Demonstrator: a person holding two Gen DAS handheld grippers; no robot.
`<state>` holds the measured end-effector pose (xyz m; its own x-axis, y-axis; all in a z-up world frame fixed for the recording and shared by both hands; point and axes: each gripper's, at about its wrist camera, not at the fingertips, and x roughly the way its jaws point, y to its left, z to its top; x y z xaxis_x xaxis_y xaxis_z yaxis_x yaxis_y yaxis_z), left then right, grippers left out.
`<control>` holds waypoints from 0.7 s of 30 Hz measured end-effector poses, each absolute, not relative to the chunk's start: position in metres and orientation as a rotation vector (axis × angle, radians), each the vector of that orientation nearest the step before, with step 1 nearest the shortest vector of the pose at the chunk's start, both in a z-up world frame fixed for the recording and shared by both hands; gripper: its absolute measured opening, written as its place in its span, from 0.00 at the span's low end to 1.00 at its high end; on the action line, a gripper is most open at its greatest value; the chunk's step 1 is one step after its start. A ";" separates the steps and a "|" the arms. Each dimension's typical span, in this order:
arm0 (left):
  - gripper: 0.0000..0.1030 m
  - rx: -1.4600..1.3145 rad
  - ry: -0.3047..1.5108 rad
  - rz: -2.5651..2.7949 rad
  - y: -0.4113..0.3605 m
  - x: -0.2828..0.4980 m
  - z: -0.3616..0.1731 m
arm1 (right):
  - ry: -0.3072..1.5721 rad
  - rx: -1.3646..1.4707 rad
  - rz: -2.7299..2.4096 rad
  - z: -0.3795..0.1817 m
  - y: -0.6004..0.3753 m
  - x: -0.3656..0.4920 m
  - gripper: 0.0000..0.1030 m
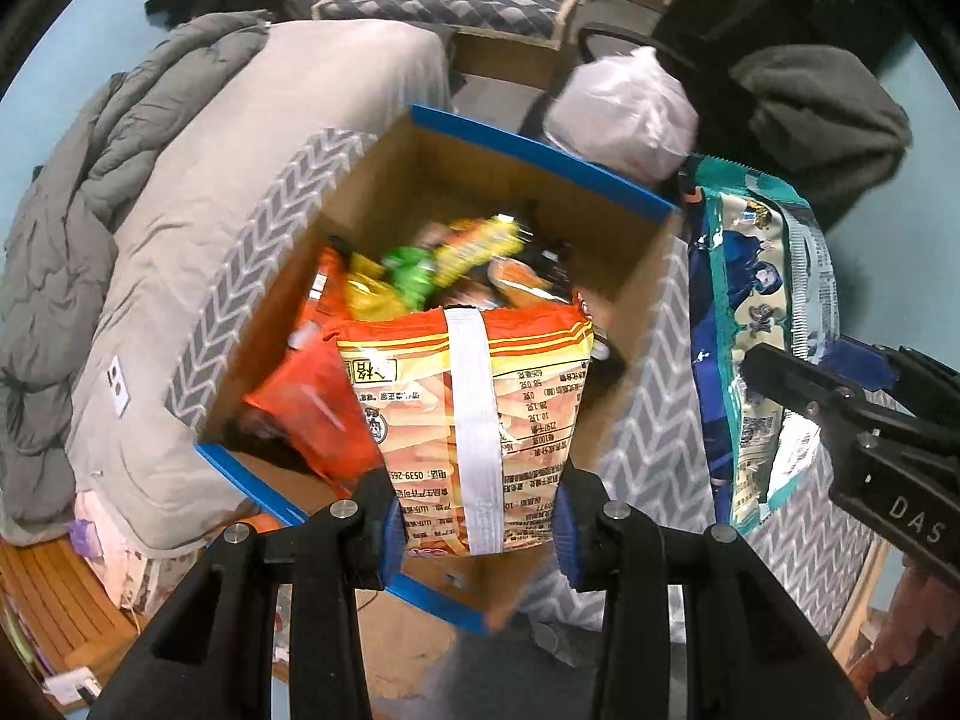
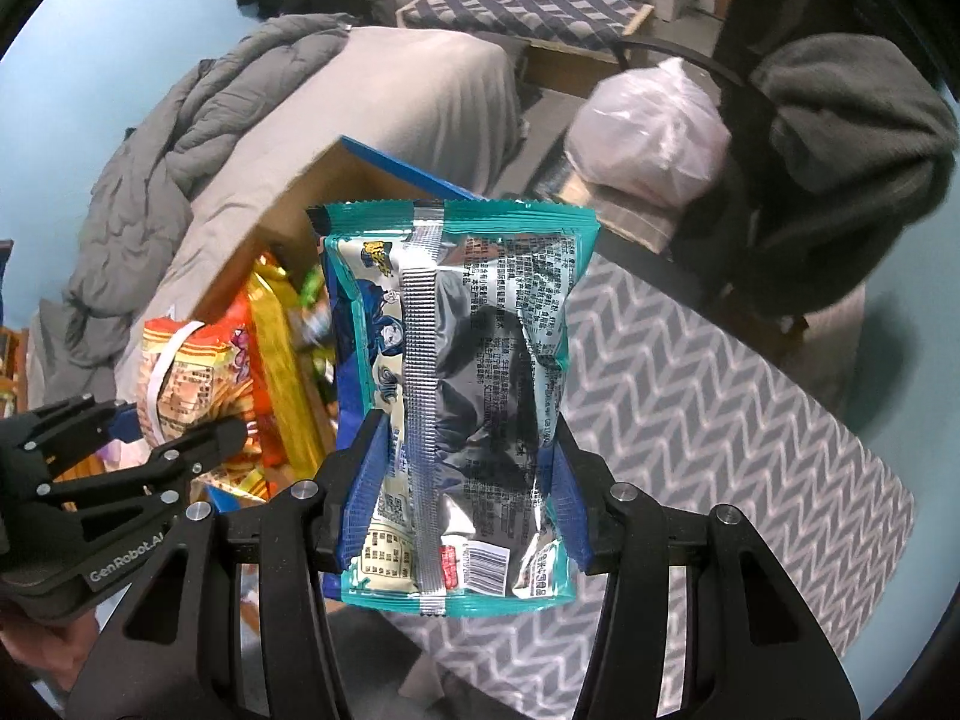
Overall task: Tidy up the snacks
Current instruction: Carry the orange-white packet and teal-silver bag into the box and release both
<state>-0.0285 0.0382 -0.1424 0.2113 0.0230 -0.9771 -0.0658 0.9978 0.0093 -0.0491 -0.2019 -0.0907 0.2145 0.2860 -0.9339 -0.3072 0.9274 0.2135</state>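
My left gripper (image 1: 474, 525) is shut on an orange snack bag (image 1: 468, 420) with a white back seam, held over the open cardboard box (image 1: 528, 186) with blue rims. The box holds several mixed snack packs (image 1: 432, 270). My right gripper (image 2: 459, 498) is shut on a teal and silver snack bag (image 2: 462, 360), held upright to the right of the box. In the left wrist view the teal bag (image 1: 762, 324) and the right gripper's finger (image 1: 798, 390) show at the right. In the right wrist view the left gripper (image 2: 174, 438) and orange bag (image 2: 192, 372) show at the left.
The box sits on a surface with a grey chevron cloth (image 2: 690, 396). A bed with a grey duvet (image 1: 78, 228) lies left. A white plastic bag (image 1: 624, 108) and a dark chair with a grey garment (image 1: 822, 102) stand behind the box.
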 end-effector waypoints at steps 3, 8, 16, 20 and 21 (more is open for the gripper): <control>0.39 -0.041 1.356 0.078 0.061 -0.017 -0.147 | 1.296 -0.015 0.427 -0.094 -0.175 -0.033 0.49; 0.39 -0.025 1.352 0.098 0.093 -0.002 -0.156 | 1.317 -0.034 0.444 -0.104 -0.137 -0.015 0.49; 0.39 -0.020 1.377 0.111 0.122 0.014 -0.173 | 1.357 -0.115 0.451 -0.127 -0.085 -0.002 0.49; 0.39 -0.024 1.392 0.093 0.126 0.018 -0.177 | 1.367 -0.125 0.441 -0.130 -0.075 0.000 0.49; 0.39 -0.026 1.395 0.087 0.127 0.018 -0.177 | 1.369 -0.128 0.436 -0.130 -0.073 0.001 0.49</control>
<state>0.0180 0.1266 -0.1771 0.1726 0.0458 -0.9839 -0.0764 0.9965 0.0329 0.0006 -0.0726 -0.1301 0.1348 0.2261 -0.9647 -0.3733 0.9135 0.1619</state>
